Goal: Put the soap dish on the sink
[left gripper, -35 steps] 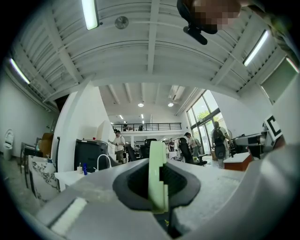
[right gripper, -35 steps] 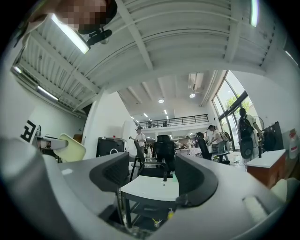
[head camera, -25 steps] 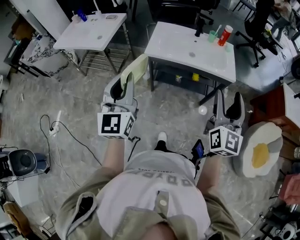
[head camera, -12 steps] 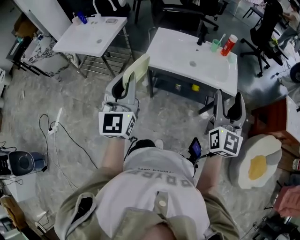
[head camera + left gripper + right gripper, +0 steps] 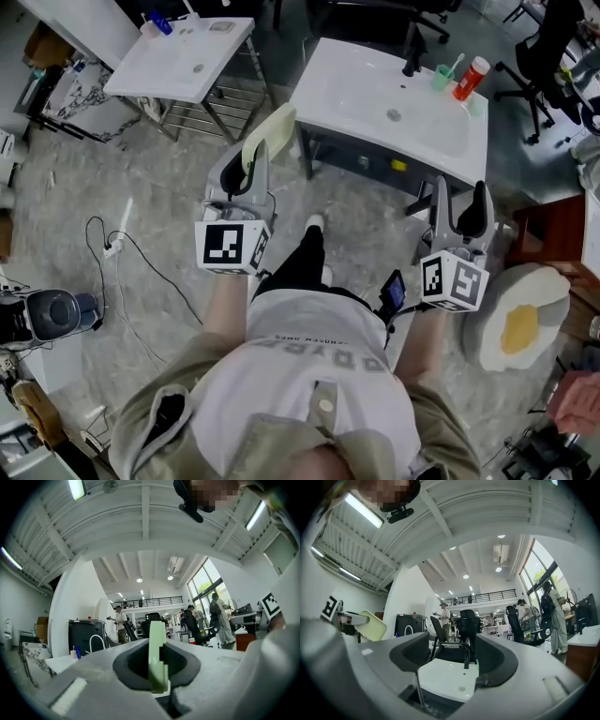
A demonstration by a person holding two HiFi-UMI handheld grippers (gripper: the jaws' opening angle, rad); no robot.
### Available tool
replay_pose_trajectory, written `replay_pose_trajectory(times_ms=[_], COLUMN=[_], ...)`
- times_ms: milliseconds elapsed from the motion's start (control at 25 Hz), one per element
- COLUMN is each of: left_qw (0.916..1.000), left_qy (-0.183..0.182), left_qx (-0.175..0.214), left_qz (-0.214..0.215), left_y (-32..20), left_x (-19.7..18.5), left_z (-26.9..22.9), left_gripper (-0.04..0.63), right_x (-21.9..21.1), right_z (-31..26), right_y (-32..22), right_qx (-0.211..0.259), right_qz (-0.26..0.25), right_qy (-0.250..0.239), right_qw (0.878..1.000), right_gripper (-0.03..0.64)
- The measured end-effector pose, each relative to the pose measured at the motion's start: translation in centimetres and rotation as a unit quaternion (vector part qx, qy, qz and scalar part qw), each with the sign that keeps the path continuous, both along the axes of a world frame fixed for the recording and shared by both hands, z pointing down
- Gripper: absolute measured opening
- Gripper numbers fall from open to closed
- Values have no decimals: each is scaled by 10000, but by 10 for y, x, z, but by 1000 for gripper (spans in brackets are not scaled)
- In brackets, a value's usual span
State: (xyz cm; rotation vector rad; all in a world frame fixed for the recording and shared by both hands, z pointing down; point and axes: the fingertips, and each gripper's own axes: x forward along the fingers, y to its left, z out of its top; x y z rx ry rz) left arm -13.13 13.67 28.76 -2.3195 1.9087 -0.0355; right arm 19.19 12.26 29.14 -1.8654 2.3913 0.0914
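"Where was the dish [image 5: 271,134]?"
"Clamped edge-on in the left claw [image 5: 247,167], short of the sink [image 5: 375,103]. The right claw [image 5: 458,199] stood wide and empty."
"How best to place it?"
"I'd say bring it over the bare rim, clear of the cup [image 5: 441,77] and bottle [image 5: 472,78], turn it flat, then release."

Grey stone floor [image 5: 159,178] bearing a white sink [image 5: 356,94] at upper right, with a black tap [image 5: 411,62], green cup [image 5: 441,77] and red bottle [image 5: 472,79] along its back edge. A second basin [image 5: 173,66] at upper left carries a blue bottle [image 5: 161,24]. On the floor lie a corded power strip [image 5: 119,230] and, at right, a fried-egg cushion [image 5: 520,319].
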Motion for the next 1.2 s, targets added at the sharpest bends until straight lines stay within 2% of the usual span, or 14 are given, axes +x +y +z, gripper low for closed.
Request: replay_pose_trajectory(times_ms=[600,1200], left_qw=[9999,9983], left_qy=[-40,15], left_qx=[-123,26], left_qz=[84,575], left_y=[-60,-177], left_x=[-1,-3], left_z=[8,-2], left_gripper=[20,20], right_x=[-8,-18], right_z=[13,8], right_y=[-51,-141], right_qx=[-198,-184], right_qz=[16,347], right_qy=[-27,18], right_qw=[9998,9992], right_gripper=[298,298])
